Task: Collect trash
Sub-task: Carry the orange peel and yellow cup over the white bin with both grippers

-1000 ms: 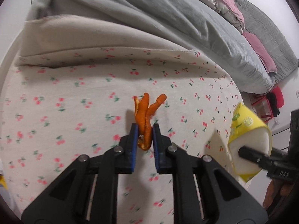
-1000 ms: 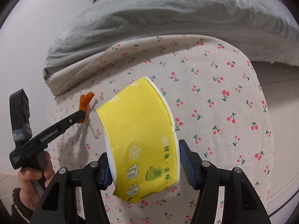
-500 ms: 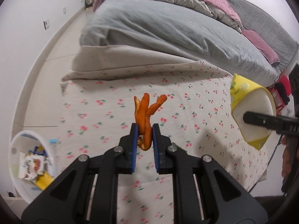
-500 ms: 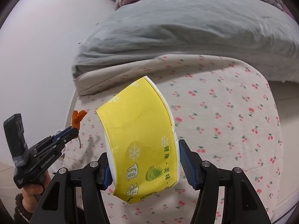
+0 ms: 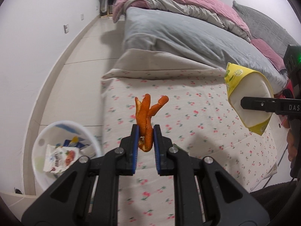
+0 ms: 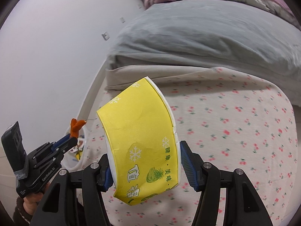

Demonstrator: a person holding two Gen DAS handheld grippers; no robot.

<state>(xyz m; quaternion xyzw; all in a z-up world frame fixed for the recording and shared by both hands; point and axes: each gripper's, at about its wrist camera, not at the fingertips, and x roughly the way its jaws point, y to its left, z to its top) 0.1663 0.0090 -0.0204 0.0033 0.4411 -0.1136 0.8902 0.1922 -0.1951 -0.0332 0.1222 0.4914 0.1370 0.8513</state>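
Note:
My left gripper (image 5: 146,131) is shut on a curled orange peel (image 5: 147,114) and holds it in the air above the cherry-print cloth (image 5: 197,113). It also shows in the right wrist view (image 6: 72,139) with the orange peel (image 6: 76,126) at its tip. My right gripper (image 6: 144,162) is shut on a squashed yellow paper bowl (image 6: 139,137), also held in the air; the bowl shows at the right of the left wrist view (image 5: 248,98). A white trash bin (image 5: 47,139) with wrappers inside stands on the floor at the lower left.
A bed with a grey duvet (image 5: 188,35) and pink blankets (image 5: 188,1) lies beyond the cloth-covered surface. A white wall (image 5: 37,28) and pale tiled floor (image 5: 90,47) are to the left. The bin also peeks out behind the left gripper in the right wrist view (image 6: 82,145).
Both grippers have lifted and pulled back from the cloth with their loads. The views have swung left, bringing the trash bin and the floor into sight.

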